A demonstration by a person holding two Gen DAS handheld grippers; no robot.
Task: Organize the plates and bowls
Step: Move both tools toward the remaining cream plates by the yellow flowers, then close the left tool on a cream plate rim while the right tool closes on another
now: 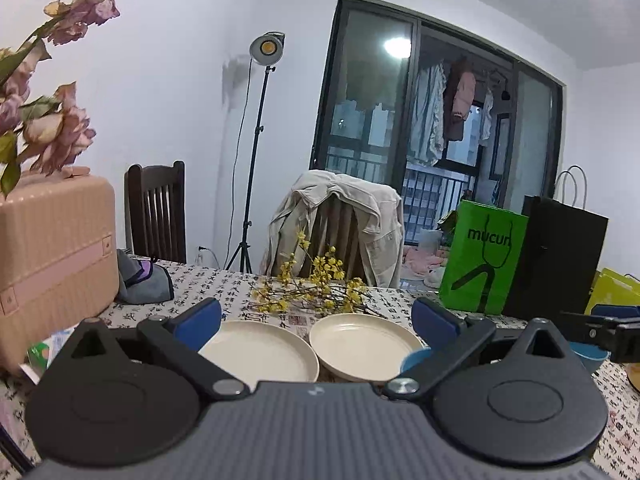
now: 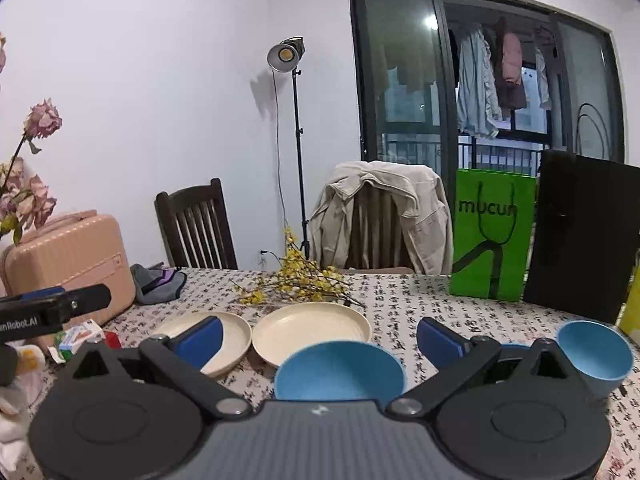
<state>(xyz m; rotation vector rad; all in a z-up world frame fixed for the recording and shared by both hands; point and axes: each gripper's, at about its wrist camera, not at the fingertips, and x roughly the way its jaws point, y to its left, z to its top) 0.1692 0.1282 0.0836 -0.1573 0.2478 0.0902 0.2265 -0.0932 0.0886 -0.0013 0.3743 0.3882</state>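
Nothing stacked yet: two plates (image 2: 206, 336) (image 2: 312, 326) lie side by side on the counter (image 2: 420, 300), three blue bowls (image 2: 340, 368) (image 2: 596, 350) (image 2: 514, 347) apart at right. Left hand-held gripper (image 1: 316, 320) and right hand-held gripper (image 2: 320, 336) hover spread, empty; all sorting remains.

White walls, dark-framed balcony window (image 2: 480, 80), studio lamp on stand (image 2: 286, 56), two wooden chairs (image 2: 196, 224).

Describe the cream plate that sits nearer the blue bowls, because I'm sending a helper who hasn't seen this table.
Find the yellow flower sprigs on the patterned tablecloth. In front of them lie two cream plates side by side. Take the right plate: its near edge meets the big blue bowl, while the left plate lies toward the pink suitcase.
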